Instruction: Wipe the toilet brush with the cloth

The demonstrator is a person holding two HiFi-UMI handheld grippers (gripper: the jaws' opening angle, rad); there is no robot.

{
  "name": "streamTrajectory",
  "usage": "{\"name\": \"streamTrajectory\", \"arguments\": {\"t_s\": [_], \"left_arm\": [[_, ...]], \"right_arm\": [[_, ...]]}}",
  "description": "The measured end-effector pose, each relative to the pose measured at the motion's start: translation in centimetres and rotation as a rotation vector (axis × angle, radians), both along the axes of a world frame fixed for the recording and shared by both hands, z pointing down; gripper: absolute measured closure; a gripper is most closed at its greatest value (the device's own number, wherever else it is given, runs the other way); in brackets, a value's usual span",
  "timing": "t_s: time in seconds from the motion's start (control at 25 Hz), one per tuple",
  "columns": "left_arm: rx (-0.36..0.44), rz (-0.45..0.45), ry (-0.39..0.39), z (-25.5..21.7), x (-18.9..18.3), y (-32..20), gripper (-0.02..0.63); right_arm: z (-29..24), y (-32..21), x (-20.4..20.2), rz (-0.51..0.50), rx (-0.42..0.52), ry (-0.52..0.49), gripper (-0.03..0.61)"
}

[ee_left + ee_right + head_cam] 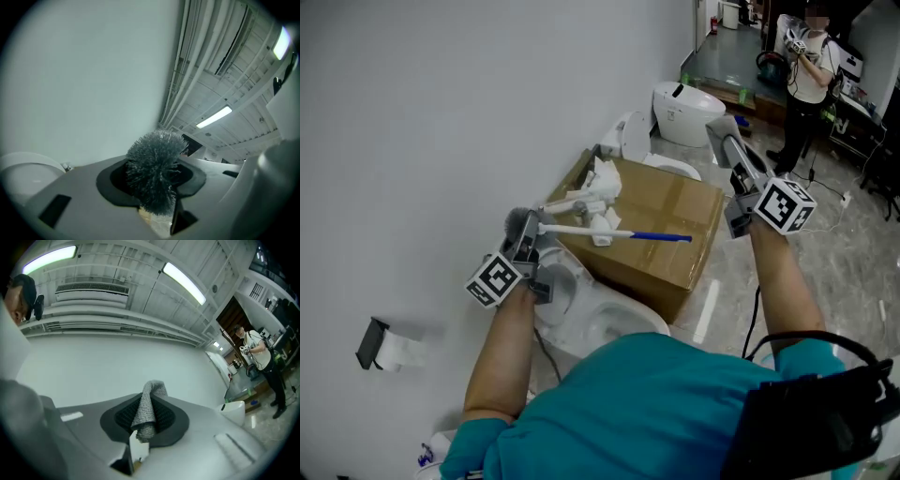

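Both jaws clamp: left toilet brush (153, 165), right cloth (146, 414) | cardboard box (667, 202) | white wall (441, 112)

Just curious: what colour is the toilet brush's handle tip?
The handle tip is blue; head view shows it best.

My head camera looks steeply down on the left gripper (523, 234) and right gripper (722, 128). Their cameras ride close behind the jaws, angled up, sharing wall (84, 70) and ceiling (140, 287).
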State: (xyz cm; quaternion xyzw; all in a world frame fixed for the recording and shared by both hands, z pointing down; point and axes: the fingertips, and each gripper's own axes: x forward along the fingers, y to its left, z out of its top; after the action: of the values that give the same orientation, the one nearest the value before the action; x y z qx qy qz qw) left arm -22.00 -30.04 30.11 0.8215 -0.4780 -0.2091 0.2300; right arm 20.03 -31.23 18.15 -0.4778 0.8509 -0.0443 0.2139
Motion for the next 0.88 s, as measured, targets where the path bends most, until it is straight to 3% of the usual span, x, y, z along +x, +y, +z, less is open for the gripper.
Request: {"name": "streamTrajectory", "arguments": {"t_s": [0.2,0.44,0.68,0.88], "left_arm": [[-0.026,-0.08,-0.097,3.0,-4.3,0.9,0.437],[-0.008,-0.165,-0.34,4.9,-7.7,3.2,0.437],[0.022,-0.203,-0.578,6.9,-8.4,5.0,0.437],[0.025,-0.199,-0.63,7.4,-8.8,6.0,0.437]], "right_arm": [[8.7,1.4,-3.7,-0.141,-0.181,0.07,0.552],[17.7,3.2,-6.4,-0.219,-0.379,0.155,0.552],[20.0,3.2,-7.1,-0.198,-0.42,0.149,0.554],[19.9,3.7,-8.5,-0.222,-0.415,0.167,0.554]]}}
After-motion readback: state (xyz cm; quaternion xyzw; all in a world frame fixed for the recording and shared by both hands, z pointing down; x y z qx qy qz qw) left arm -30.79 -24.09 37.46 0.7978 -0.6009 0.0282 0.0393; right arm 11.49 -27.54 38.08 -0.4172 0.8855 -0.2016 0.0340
